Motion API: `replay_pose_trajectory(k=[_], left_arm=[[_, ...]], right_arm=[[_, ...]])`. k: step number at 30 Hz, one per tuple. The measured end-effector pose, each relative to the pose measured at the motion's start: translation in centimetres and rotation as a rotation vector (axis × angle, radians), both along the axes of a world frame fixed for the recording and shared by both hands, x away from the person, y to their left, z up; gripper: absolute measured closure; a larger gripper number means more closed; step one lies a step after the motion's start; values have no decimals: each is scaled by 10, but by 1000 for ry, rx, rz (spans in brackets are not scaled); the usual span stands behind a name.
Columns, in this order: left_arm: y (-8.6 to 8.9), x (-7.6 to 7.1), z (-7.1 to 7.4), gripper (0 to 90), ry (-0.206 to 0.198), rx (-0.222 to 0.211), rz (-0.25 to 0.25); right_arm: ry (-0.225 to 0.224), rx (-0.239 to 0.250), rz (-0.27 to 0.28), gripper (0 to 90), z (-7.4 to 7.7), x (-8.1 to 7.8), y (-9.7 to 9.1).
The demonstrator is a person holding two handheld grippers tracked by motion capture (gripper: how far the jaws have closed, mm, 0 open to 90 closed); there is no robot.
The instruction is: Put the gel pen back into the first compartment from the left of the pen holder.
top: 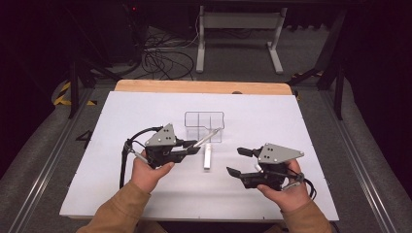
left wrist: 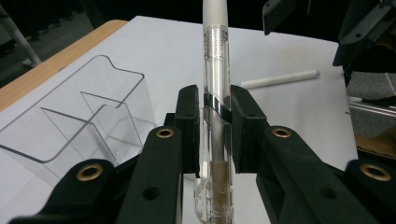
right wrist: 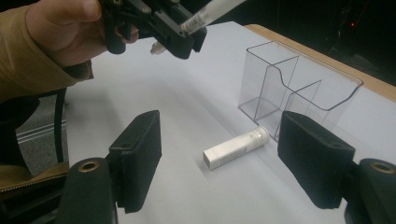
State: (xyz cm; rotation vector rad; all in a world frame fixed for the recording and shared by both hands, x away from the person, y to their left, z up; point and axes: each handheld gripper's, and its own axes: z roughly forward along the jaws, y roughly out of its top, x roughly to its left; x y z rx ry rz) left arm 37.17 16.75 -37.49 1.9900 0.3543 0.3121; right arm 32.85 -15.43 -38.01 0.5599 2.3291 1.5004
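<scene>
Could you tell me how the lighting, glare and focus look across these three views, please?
High view: white table sheet evenly lit, surroundings dark, picture soft overall. Left gripper view: clear pen held in the left gripper is fairly sharp, with reflections along its barrel; the clear organizer shows only by its bright edges. Right gripper view: right gripper pads near and blurred, white tube sharper, casting a faint shadow.

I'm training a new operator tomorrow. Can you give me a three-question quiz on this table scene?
1. True or false: the left tongs grip a pen.
2. What lies on the table between the two tongs: A) a white tube, B) a spoon, C) a cup?
3. Where does the clear holder stand relative to the white tube in the high view?

Key: 1. True. 2. A. 3. Just beyond it, farther from the person; the right tongs are open and hold nothing.
</scene>
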Motion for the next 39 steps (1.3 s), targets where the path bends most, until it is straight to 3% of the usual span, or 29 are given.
replay_pose_trajectory(k=[14, 26, 39], left_arm=[[1, 21, 9, 763, -3, -68, 29], [1, 51, 10, 763, 38, -136, 68], [-7, 79, 2, 762, 11, -155, 131]], right_arm=[[18, -5, -4, 310, -6, 1, -3], [32, -5, 0, 304, -7, 2, -4], [34, -5, 5, 304, -7, 2, -4]])
